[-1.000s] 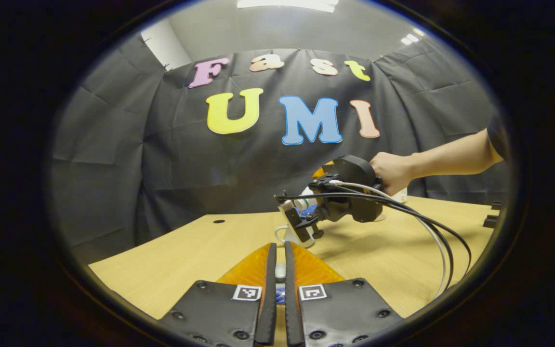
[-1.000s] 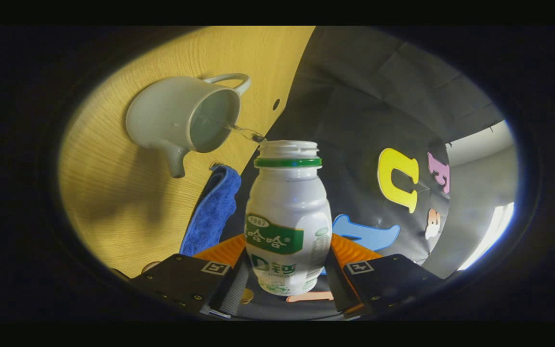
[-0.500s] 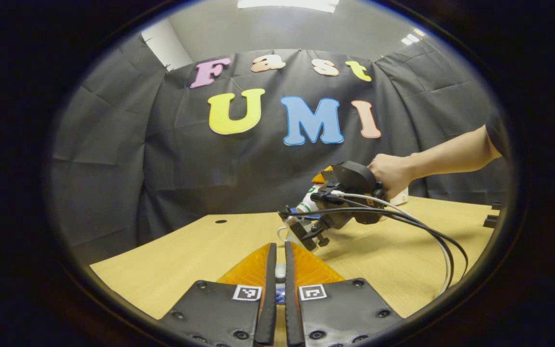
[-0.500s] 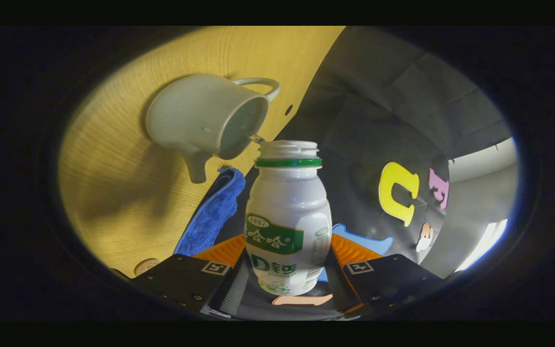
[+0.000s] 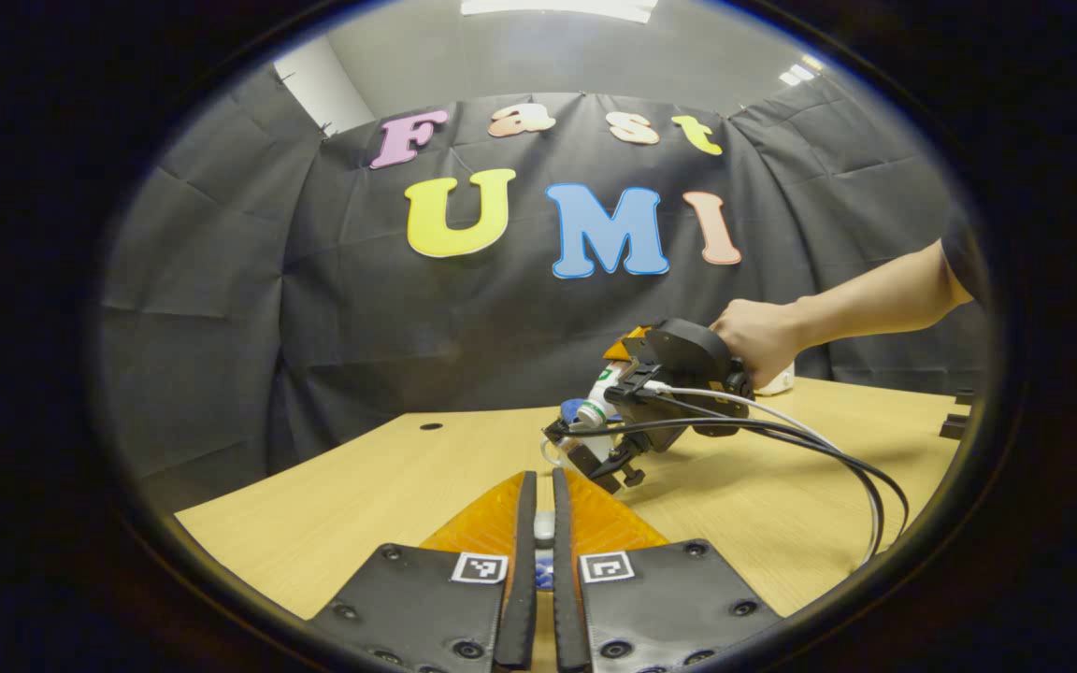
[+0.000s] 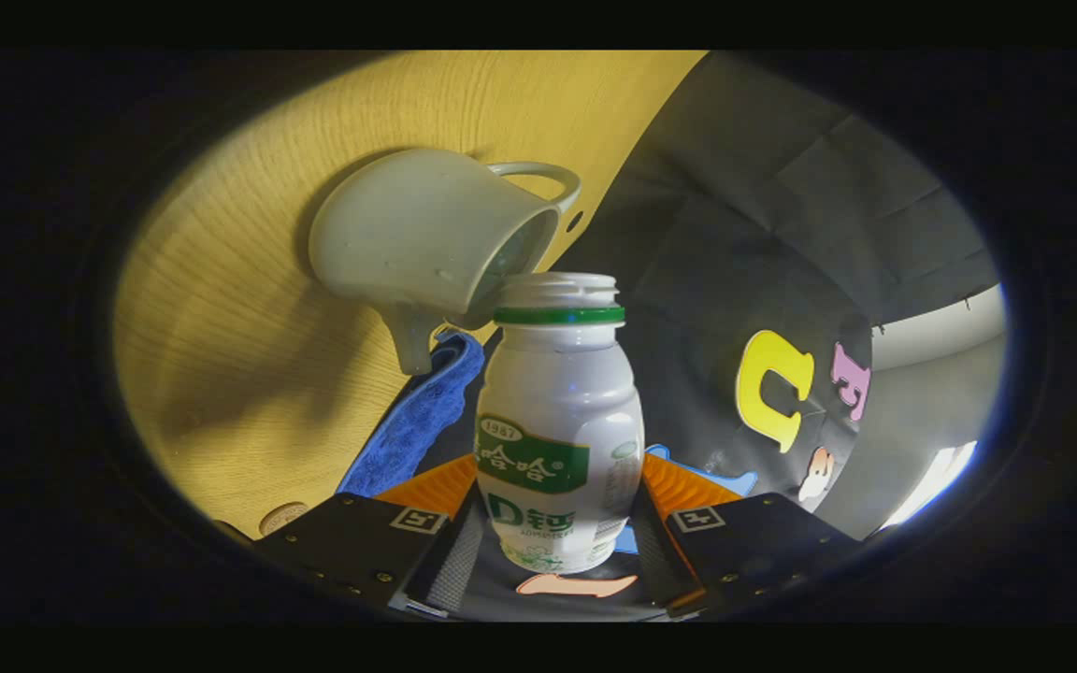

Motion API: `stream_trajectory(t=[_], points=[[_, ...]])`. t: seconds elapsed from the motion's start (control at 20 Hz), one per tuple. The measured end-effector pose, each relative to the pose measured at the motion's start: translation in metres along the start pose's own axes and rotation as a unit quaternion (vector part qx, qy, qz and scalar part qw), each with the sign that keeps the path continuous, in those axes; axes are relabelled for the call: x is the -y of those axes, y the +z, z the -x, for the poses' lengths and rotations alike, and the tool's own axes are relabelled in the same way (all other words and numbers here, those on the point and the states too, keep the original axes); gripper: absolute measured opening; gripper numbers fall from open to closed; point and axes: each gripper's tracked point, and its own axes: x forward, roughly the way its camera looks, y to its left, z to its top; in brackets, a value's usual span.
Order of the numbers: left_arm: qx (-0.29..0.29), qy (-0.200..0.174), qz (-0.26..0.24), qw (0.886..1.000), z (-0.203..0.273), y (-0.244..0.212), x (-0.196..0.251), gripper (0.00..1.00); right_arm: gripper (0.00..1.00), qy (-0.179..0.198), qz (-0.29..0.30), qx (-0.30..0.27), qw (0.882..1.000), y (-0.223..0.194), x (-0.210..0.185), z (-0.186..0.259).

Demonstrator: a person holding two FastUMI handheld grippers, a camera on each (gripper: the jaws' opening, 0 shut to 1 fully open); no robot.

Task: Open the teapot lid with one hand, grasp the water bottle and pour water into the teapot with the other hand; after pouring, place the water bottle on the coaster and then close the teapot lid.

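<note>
My right gripper (image 6: 555,553) is shut on a white water bottle (image 6: 557,411) with a green neck ring and no cap. The bottle is tipped over, its mouth close to the rim of the open white teapot (image 6: 417,234), and I see no stream. In the left gripper view, a hand (image 5: 753,338) holds the right gripper (image 5: 595,449) tilted down over the table, with the bottle (image 5: 602,388) in it. My left gripper (image 5: 538,525) is held above the table, its fingers nearly together on a small white piece, the teapot lid (image 5: 545,528).
A blue cloth (image 6: 417,421) lies on the wooden table (image 6: 239,374) beside the teapot's spout. A small round brown disc (image 6: 283,516) sits near the right gripper's base. Black cables (image 5: 810,439) hang from the right gripper across the table (image 5: 361,486).
The thin stream seen a second ago is gone. The right gripper has swung so the teapot sits closer to the bottle's mouth in its view. The left gripper has stayed still.
</note>
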Motion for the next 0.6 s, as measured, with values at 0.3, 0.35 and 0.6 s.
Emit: stream_trajectory(t=[0.3, 0.35, 0.6], points=[[-0.004, 0.002, -0.003, 1.000, 0.000, -0.001, -0.001, 0.18, 0.72, -0.001, -0.038, -0.006, 0.999, -0.004, -0.004, 0.001], [-0.005, 0.002, -0.003, 1.000, 0.001, -0.001, -0.001, 0.18, 0.72, 0.002, -0.056, -0.007, 0.998, -0.004, -0.006, 0.002], [-0.007, 0.001, -0.010, 1.000, 0.001, -0.002, -0.001, 0.18, 0.72, 0.037, -0.202, -0.028, 0.978, -0.014, -0.026, 0.006]])
